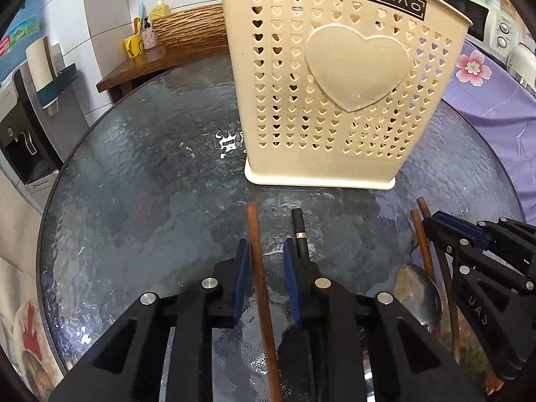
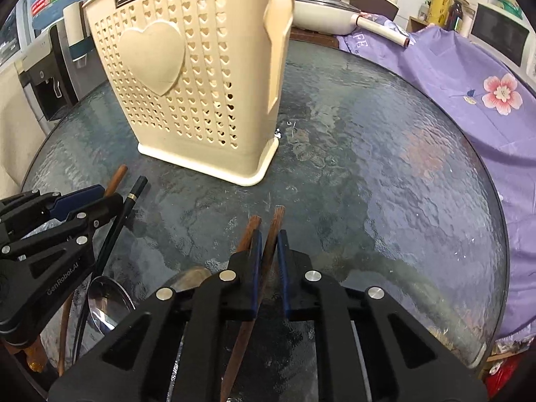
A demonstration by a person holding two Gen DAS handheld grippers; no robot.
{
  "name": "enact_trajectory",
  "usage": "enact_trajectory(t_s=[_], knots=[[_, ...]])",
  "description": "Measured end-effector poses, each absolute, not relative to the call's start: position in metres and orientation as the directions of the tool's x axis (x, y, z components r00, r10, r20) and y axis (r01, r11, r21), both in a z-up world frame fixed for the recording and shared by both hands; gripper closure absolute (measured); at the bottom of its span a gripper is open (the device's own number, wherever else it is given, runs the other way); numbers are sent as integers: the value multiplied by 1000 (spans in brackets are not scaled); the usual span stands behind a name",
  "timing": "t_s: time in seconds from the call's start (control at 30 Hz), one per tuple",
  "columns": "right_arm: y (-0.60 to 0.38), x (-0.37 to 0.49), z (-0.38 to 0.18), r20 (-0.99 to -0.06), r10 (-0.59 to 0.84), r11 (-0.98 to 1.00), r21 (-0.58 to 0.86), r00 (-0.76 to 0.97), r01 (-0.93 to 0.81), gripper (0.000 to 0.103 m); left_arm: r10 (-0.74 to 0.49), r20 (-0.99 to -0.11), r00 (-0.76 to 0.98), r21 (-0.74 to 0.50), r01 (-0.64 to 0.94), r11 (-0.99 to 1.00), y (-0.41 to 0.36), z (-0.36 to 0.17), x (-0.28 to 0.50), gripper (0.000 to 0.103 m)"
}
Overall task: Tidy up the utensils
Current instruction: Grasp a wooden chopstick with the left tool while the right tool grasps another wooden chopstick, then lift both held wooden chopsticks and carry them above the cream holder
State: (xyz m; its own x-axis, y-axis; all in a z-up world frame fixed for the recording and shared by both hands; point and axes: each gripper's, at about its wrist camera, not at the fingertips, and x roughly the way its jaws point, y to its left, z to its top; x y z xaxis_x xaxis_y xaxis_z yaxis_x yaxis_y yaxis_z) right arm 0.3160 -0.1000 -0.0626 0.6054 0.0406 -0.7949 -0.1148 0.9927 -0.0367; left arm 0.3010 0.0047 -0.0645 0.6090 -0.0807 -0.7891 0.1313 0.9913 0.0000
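4 chopsticks, 1 spoon, 1 holder

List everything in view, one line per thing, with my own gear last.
utensil holder: one, cream, upright mid-table.
brown chopsticks: three, brown; one between the left jaws, two at the right gripper.
black chopstick: one, black with a gold band, beside the left gripper.
spoon: one, silver, between the two grippers.
table: one, dark glass, round, under everything.
cloth: one, purple with a pink flower, past the table's right edge.
left gripper: one, black with blue pads, open around a brown chopstick.
right gripper: one, black with blue pads, shut on a brown chopstick.
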Motion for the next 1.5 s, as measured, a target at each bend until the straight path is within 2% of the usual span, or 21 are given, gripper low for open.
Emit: enact_trajectory(t_s=[0.13, 0.23, 0.33, 1.0, 1.3, 1.5], knots=[[-99, 314, -63, -791, 47, 992, -34, 610, -120, 93, -77, -783, 618, 2, 126, 992, 3, -65, 297, 84], [-100, 313, -63, -790, 55, 992, -25, 610, -122, 93, -75, -781, 620, 3, 125, 992, 0, -65, 293, 93], [-101, 312, -64, -784, 59, 992, -23, 618, -123, 93, -73, -779, 622, 0, 116, 993, 1, -66, 292, 95], [-100, 313, -63, -791, 62, 991, -23, 608, -131, 96, -86, -790, 607, -26, 108, 994, 4, -63, 298, 96], [-117, 315, -54, -778, 124, 990, 55, 617, -129, 96, -123, -794, 596, -79, 99, 992, 13, -61, 305, 96], [-132, 306, -35, -727, 189, 982, 120, 660, -148, 96, -161, -751, 641, -104, 125, 987, 14, -39, 294, 96]])
